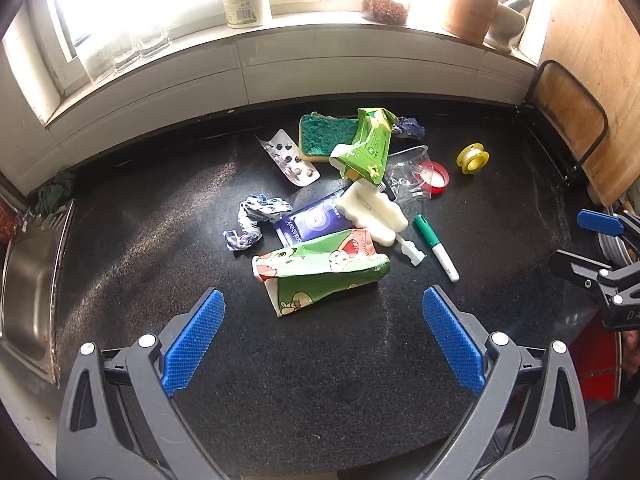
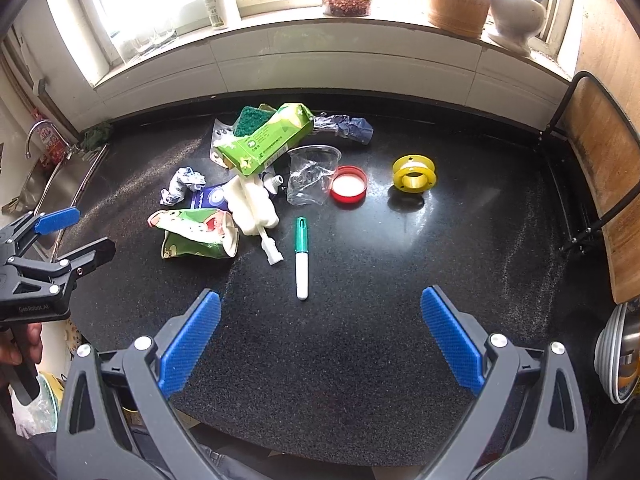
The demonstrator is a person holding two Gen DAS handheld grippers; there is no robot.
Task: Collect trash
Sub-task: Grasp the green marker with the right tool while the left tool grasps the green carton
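Observation:
A pile of trash lies on the black counter (image 1: 132, 280): a crushed green-and-red carton (image 1: 320, 272), a green box (image 1: 368, 144), a crumpled paper (image 1: 256, 222), a blister pack (image 1: 290, 158), a clear plastic cup (image 1: 408, 174), a red lid (image 1: 434, 174), a yellow spool (image 1: 472, 158) and a green marker (image 1: 436, 248). My left gripper (image 1: 324, 344) is open and empty, just short of the crushed carton. My right gripper (image 2: 320, 344) is open and empty, just short of the marker (image 2: 302, 258). The carton (image 2: 196, 234) lies to its left.
A steel sink (image 1: 28, 280) is at the counter's left end. A green sponge (image 1: 326, 136) and a white brush (image 1: 374, 208) lie in the pile. A wooden board (image 2: 604, 184) leans at the right. Bottles and jars stand on the windowsill (image 1: 320, 20).

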